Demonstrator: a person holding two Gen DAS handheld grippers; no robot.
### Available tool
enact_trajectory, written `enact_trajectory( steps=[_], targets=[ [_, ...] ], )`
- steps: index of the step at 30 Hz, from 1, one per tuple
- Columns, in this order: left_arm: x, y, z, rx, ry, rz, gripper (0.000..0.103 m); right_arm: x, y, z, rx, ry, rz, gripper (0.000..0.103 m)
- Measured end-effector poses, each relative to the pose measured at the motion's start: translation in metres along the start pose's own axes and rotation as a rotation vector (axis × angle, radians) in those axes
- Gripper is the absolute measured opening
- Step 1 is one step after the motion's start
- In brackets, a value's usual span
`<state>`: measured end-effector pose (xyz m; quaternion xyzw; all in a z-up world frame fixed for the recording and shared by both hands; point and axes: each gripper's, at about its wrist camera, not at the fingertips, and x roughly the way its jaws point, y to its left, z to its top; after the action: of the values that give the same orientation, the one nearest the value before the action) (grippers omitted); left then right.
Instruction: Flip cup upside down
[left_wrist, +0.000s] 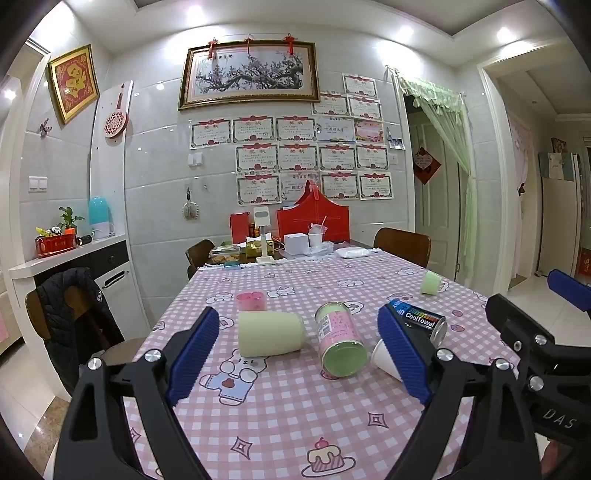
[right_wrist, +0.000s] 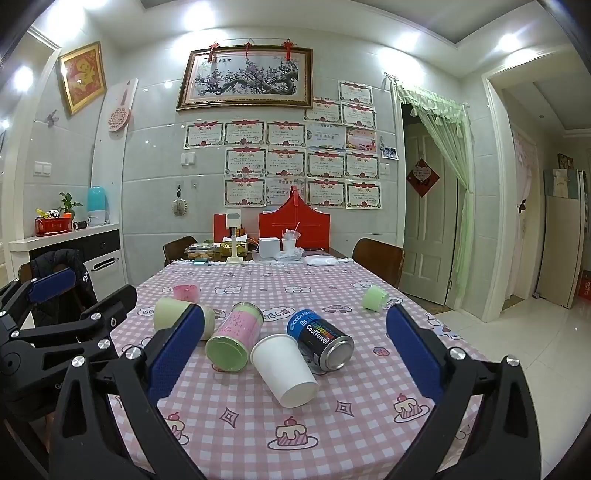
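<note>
Cans (right_wrist: 233, 339) flank the toppled white cup (right_wrist: 285, 368); both hand-held grippers (right_wrist: 295, 354) gape, released.

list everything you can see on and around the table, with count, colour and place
white paper cup: 1, white, lying on its side at table centre, nearest the right gripper
pink-and-green can: 1, pink body, green ends, on its side left of the paper cup
CoolTowel can: 1, blue and black, on its side right of the paper cup
cream cup: 1, pale cream, on its side at left
pink cup: 1, pink, behind the cream cup
green cup: 1, light green, far right of the cloth
tablecloth: 1, pink-and-white check with cartoon prints
red gift bag: 1, red, far end of table
chairs: at least 3, brown, around the table
left gripper: 1, black, blue fingers, open
right gripper: 1, black, blue fingers, open
</note>
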<state>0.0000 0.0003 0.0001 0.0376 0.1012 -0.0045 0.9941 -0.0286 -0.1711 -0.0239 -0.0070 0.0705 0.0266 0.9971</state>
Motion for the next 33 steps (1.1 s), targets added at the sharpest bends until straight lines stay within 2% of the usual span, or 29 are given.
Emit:
enact_trajectory(
  steps=[33],
  targets=[
    [0.0028, -0.0015, -0.0030, 0.002, 0.007, -0.001, 0.086, 0.0037, -0.0078, -0.0041, 0.005, 0.007, 0.002, 0.095]
  ],
)
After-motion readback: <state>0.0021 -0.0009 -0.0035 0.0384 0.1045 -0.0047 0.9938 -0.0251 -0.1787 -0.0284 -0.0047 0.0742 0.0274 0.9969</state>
